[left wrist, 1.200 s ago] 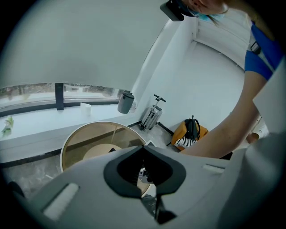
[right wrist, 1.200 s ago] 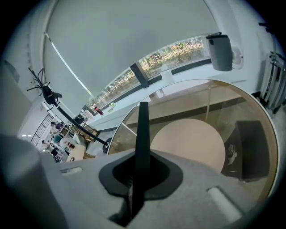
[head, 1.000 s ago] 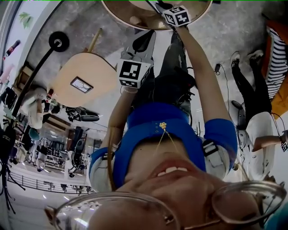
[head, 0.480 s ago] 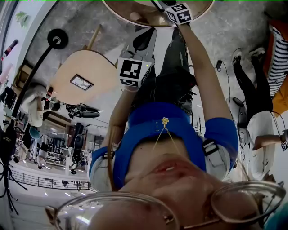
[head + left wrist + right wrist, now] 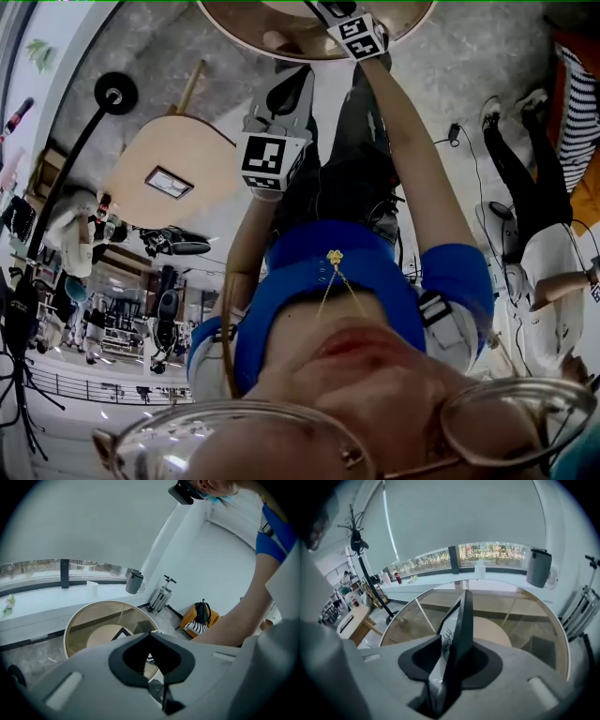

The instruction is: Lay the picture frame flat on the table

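Observation:
A black picture frame [image 5: 460, 630] stands on edge on the round glass table [image 5: 536, 603], seen edge-on in the right gripper view. It sits between the jaws of my right gripper [image 5: 451, 667], which are opening; a gap shows on its left side. In the head view the right gripper [image 5: 330, 11] reaches over the table [image 5: 246, 30] at the top edge, and the frame itself is hidden there. My left gripper [image 5: 298, 77] hangs back from the table, above the floor. In its own view the left gripper [image 5: 155, 677] is shut on nothing, with the table [image 5: 77, 620] ahead.
A low wooden table [image 5: 187, 141] with a small framed picture [image 5: 170, 182] stands to the left, beside a black floor stand [image 5: 111, 94]. Another person's legs [image 5: 530, 178] are at the right. A grey bin [image 5: 538, 568], an orange bag [image 5: 201, 617] and a folded trolley [image 5: 161, 596] sit beyond the glass table.
The right gripper's marker cube has slid a little up and left over the glass table. The left gripper has drifted slightly, and the whole view has shifted a bit.

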{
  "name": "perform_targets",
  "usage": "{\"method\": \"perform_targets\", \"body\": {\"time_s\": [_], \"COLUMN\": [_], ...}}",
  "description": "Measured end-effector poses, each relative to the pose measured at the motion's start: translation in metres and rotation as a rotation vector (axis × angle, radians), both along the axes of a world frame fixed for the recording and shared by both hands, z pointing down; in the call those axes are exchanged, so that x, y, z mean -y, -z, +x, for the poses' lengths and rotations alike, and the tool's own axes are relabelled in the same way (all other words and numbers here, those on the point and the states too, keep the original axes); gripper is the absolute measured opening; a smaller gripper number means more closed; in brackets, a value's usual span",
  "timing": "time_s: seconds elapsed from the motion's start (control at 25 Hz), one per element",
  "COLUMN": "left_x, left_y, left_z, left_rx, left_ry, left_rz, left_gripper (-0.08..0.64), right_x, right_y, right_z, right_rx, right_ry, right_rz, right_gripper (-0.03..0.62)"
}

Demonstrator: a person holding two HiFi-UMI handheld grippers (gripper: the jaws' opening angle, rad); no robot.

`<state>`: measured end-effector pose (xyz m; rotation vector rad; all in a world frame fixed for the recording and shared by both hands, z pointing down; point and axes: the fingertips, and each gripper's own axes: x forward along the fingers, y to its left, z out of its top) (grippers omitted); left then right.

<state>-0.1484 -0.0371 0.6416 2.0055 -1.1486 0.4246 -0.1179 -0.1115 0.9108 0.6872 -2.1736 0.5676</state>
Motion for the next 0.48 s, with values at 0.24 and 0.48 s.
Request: {"method": "perform_targets", "body": {"time_s": [0.24, 0.48], "left_x": [-0.002, 0.001], "left_y": [-0.003, -0.006], "left_z": [0.004, 0.018], "left_rx": [0.015, 0.011], "left_ry": [-0.011, -0.029], "left_rz": [-0.015, -0.018], "left_gripper": [0.0, 0.0], "right_x": [0.004, 0.014], "right_y": [0.0, -0.007], "right_z": [0.006, 0.024], "right_rx": [-0.058, -0.035], "right_ry": [-0.022, -0.073], "right_rz": [0.08, 0.046], "right_gripper": [0.128, 0.186]}}
